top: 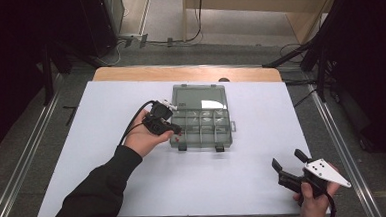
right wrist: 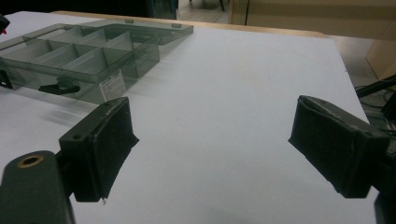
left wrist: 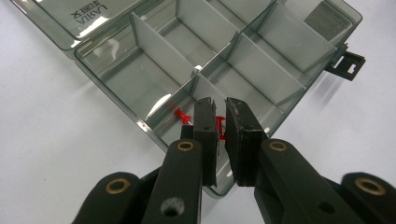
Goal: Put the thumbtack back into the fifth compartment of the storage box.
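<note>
Two small red plastic push pins show in the left gripper view: one push pin (left wrist: 220,128) is pinched between the narrowly set jaws of the left tool (left wrist: 219,109), its red head and thin metal shaft visible in the slot between the black pads, while a second red push pin (left wrist: 181,115) lies just to the left of that tool's tips on the floor of the same compartment. Both sit in the near corner compartment of a smoky grey, see-through plastic organiser box (left wrist: 140,77), whose pale dividers split it into two rows of cells stretching away ahead of the tool. Its hinged lid (left wrist: 88,14) lies open flat beyond the tool, up and to the left, carrying reversed embossed lettering, and a black latch (left wrist: 348,63) juts from the box wall off to the tool's right. From the high view the left tool (top: 174,129) hangs over the box's (top: 202,123) left front corner, held by a hand in a dark sleeve. The right tool (top: 286,162) rests well apart from the box, low over the white table (top: 225,182), its jaws spread wide with nothing between them; in the right gripper view the box (right wrist: 88,51) lies ahead and to the left of its pads (right wrist: 112,140).
</note>
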